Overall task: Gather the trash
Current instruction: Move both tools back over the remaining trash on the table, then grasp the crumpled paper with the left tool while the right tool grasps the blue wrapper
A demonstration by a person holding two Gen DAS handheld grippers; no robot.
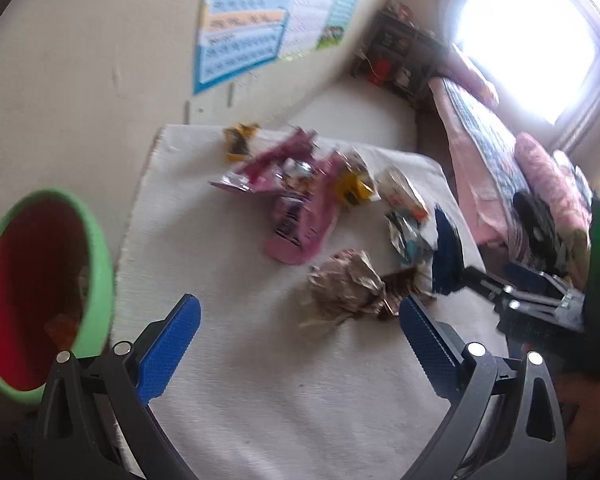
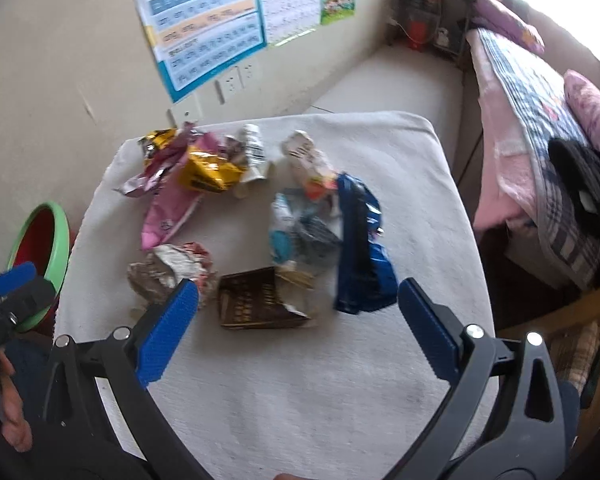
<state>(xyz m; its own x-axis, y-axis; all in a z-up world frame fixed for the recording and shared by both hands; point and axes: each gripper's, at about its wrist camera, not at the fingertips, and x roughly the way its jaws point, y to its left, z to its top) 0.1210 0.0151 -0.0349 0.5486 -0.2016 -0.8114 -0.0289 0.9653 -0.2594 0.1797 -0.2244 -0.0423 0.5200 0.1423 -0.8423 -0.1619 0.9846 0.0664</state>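
Several pieces of trash lie on a white cloth-covered table (image 2: 300,380): a crumpled paper ball (image 2: 172,270) (image 1: 346,284), a brown packet (image 2: 256,300), a blue wrapper (image 2: 360,248), a pink wrapper (image 2: 168,216) (image 1: 300,220) and a yellow wrapper (image 2: 206,172). My right gripper (image 2: 298,286) is open, just short of the brown packet, holding nothing. My left gripper (image 1: 300,302) is open too, empty, with the paper ball just beyond its right finger. A bin (image 1: 96,264) (image 2: 62,232) with a green rim and red inside stands left of the table.
A bed with pink and plaid bedding (image 2: 540,128) runs along the table's right side. The wall with posters (image 2: 204,24) rises behind the table. A cluttered shelf (image 2: 428,12) fills the far corner. A hand (image 2: 12,420) shows at the lower left.
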